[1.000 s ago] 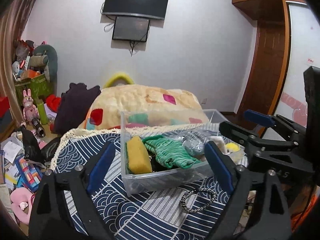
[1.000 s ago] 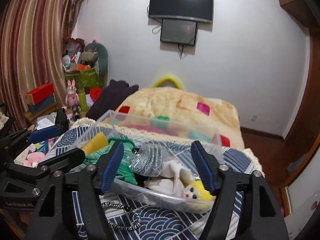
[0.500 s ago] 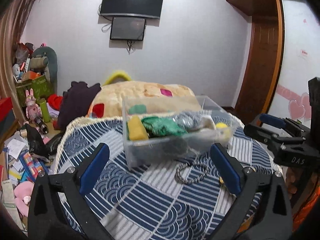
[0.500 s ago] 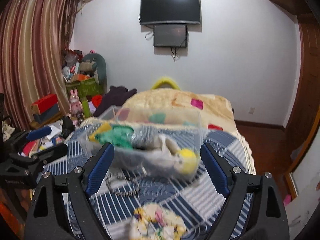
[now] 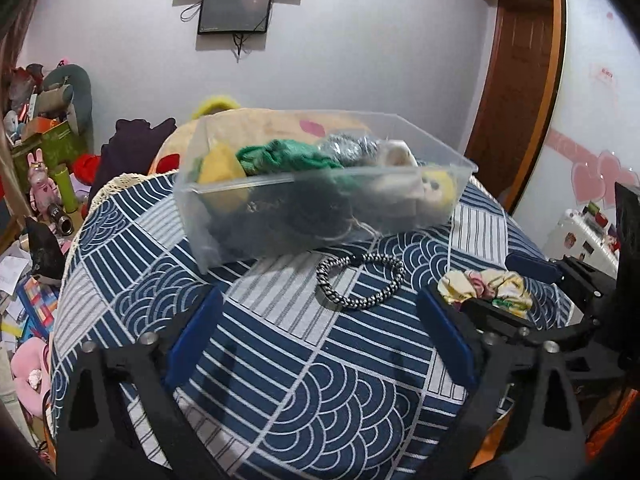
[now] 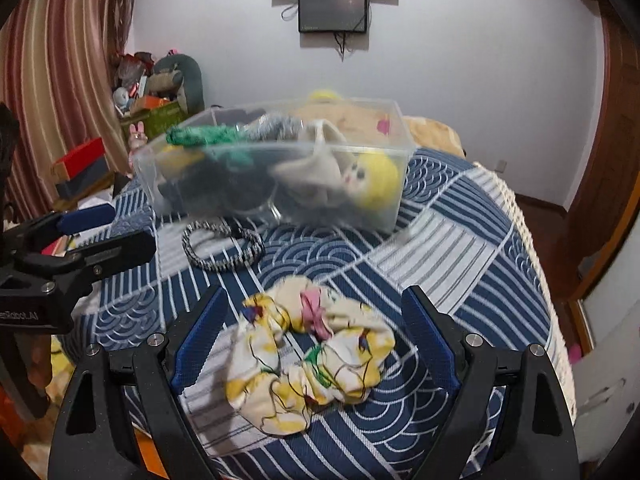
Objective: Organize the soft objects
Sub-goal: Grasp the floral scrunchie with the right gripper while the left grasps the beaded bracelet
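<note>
Right wrist view: right gripper (image 6: 314, 336) released, floral scrunchie (image 6: 310, 344) between its fingers, untouched. Beaded bracelet (image 6: 222, 248) ahead-left; clear bin (image 6: 280, 168) beyond, contents blurred. Left gripper (image 5: 320, 344) closing on nothing over the patterned desk (image 5: 320, 380); right finger partly covers scrunchie.

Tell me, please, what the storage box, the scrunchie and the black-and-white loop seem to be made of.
Storage box: clear, glossy hard plastic; its contents show through the walls.
Scrunchie: thin matte printed fabric, gathered into soft folds.
Black-and-white loop: probably braided cord or a woven hair tie; the twisted pattern suggests this, but chain is possible.
</note>
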The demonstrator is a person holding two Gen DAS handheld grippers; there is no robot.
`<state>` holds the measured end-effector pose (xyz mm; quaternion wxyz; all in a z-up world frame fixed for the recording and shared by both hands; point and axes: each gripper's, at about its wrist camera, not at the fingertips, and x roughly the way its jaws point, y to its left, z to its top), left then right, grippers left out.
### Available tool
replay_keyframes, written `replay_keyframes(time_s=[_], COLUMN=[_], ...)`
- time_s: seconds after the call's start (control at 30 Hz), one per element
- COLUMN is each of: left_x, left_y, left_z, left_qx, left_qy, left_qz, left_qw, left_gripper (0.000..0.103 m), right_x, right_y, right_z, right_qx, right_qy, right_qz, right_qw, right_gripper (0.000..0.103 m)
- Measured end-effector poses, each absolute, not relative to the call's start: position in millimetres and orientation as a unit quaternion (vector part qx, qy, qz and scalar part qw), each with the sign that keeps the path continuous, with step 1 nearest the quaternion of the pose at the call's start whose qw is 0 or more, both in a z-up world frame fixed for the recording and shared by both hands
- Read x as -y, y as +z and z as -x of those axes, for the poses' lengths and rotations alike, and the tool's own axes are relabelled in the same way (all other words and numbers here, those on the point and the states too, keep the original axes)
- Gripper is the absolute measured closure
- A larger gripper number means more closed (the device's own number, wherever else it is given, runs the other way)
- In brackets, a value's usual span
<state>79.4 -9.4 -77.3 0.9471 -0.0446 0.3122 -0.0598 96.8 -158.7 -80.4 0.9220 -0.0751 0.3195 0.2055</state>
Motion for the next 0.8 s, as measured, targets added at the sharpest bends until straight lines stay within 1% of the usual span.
replay_keyframes(time_s=[0.1, 0.23, 0.3, 0.33, 0.37, 0.4, 0.47, 0.5, 0.53, 0.57, 0.6, 0.63, 0.67, 0.7, 0.77, 0.8], left_x=[15, 20, 20, 21, 21, 21, 19, 19, 19, 18, 18, 19, 19, 20, 20, 19], left_y=[-85, -91, -94, -96, -97, -98, -100, -100, -100, -100, -100, -99, -99, -99, -98, -98], left_z=[-89, -102, -106, -109, -111, -113, -116, -116, -117, -117, -118, -118, -117, -116, -115, -113], left_qx=[-0.329, -0.339, -0.342, -0.345, -0.348, -0.351, -0.353, -0.352, -0.352, -0.352, -0.352, -0.349, -0.348, -0.347, -0.344, -0.341], left_qy=[-0.063, -0.068, -0.067, -0.069, -0.07, -0.07, -0.073, -0.073, -0.074, -0.076, -0.078, -0.076, -0.076, -0.077, -0.079, -0.08], left_qz=[0.036, 0.042, 0.046, 0.05, 0.052, 0.053, 0.06, 0.063, 0.065, 0.066, 0.066, 0.064, 0.063, 0.062, 0.064, 0.065], left_qw=[0.942, 0.937, 0.936, 0.935, 0.933, 0.932, 0.931, 0.931, 0.931, 0.931, 0.931, 0.932, 0.932, 0.933, 0.934, 0.934], left_gripper=[0.029, 0.04, 0.049, 0.052, 0.057, 0.059, 0.062, 0.065, 0.067, 0.073, 0.076, 0.079, 0.086, 0.088, 0.091, 0.092], right_x=[159, 163, 167, 167, 168, 169, 170, 171, 172, 172, 173, 171, 171, 172, 172, 171], right_y=[-86, -93, -92, -91, -91, -91, -90, -91, -91, -90, -91, -91, -90, -89, -88, -87], right_z=[-99, -101, -101, -101, -101, -100, -99, -99, -98, -97, -97, -97, -98, -98, -98, -99], right_qx=[-0.327, -0.339, -0.342, -0.34, -0.339, -0.339, -0.336, -0.335, -0.334, -0.333, -0.333, -0.332, -0.332, -0.331, -0.329, -0.329], right_qy=[0.197, 0.188, 0.193, 0.193, 0.193, 0.196, 0.201, 0.205, 0.207, 0.211, 0.214, 0.216, 0.217, 0.219, 0.22, 0.22], right_qz=[0.083, 0.082, 0.073, 0.071, 0.069, 0.068, 0.067, 0.067, 0.067, 0.065, 0.064, 0.063, 0.061, 0.06, 0.058, 0.056], right_qw=[0.921, 0.918, 0.917, 0.918, 0.918, 0.918, 0.918, 0.917, 0.917, 0.917, 0.916, 0.916, 0.916, 0.916, 0.917, 0.917], right_gripper=[0.016, 0.016, 0.017, 0.023, 0.031, 0.034, 0.048, 0.052, 0.06, 0.067, 0.069, 0.074, 0.077, 0.078, 0.083, 0.084])
